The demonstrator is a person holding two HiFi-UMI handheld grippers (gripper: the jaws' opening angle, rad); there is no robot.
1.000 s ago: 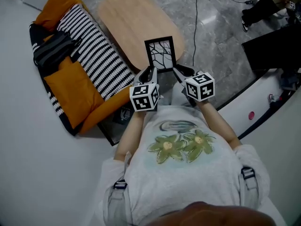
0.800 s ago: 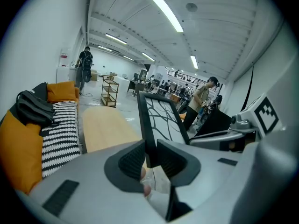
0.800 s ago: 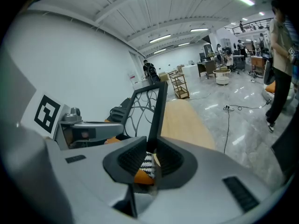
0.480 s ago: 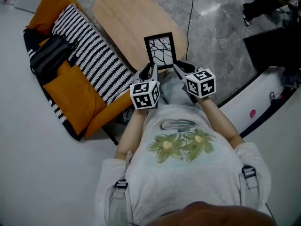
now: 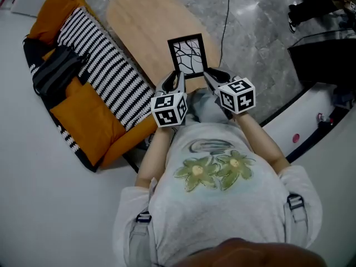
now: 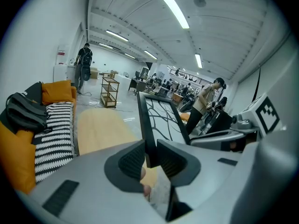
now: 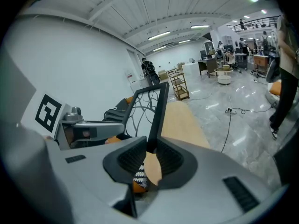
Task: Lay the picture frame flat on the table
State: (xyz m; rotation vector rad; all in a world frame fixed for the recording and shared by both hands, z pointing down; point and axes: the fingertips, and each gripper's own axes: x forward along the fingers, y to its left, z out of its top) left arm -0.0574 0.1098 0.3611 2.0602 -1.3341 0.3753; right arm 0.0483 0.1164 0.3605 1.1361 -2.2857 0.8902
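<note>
The left gripper (image 5: 177, 78) and the right gripper (image 5: 211, 75) sit side by side, each with its jaws clamped narrow on a black side rail of the picture frame (image 5: 188, 54) — left rail and right rail. The frame, with a branch pattern on its face, is at the near end of the pale wooden surface (image 5: 143, 21); contact underneath cannot be told. Further left lies a striped cushion (image 5: 103, 65) — orange cushions (image 5: 89, 115) around it.

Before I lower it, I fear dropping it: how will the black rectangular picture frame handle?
The black rectangular picture frame is probably stiff: gripped only at its lower side edges, it stands straight. Thin and upright, it would likely tip if released.
</note>
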